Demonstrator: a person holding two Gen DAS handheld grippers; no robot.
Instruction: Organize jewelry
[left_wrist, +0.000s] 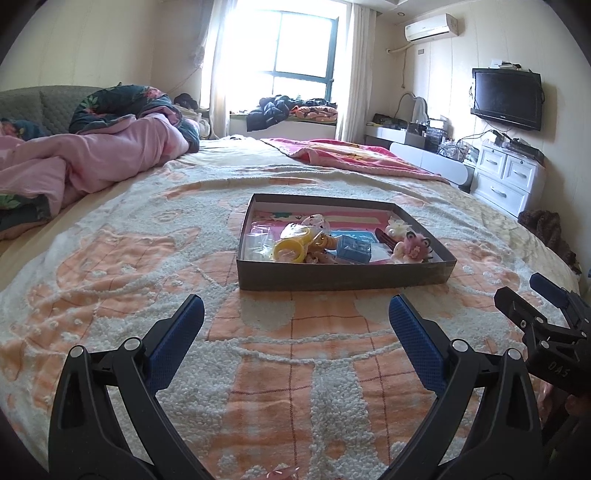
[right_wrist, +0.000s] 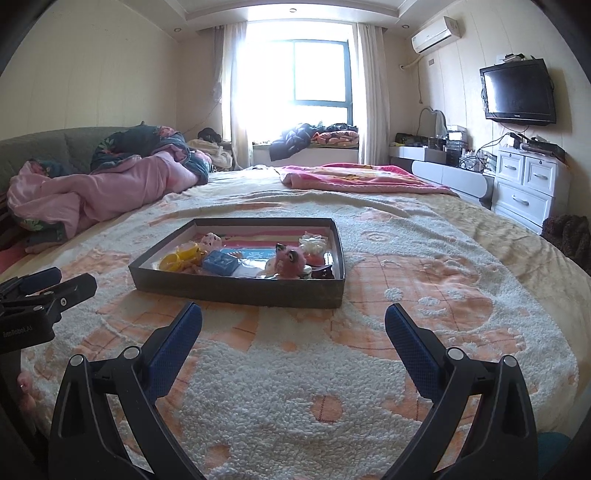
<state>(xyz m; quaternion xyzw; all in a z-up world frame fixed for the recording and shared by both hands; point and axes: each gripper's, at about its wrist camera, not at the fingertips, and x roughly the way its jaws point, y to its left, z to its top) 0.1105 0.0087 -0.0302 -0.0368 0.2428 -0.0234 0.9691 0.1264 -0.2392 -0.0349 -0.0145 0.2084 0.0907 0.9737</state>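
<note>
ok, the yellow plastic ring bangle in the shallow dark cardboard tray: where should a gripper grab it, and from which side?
Judging by its pose, pinch the rim of the yellow plastic ring bangle from above, one finger inside the hoop and one outside. It lies nearly flat among clutter in the shallow dark cardboard tray, so a side approach meets the wall. The open left gripper sits nearer that end.
</note>
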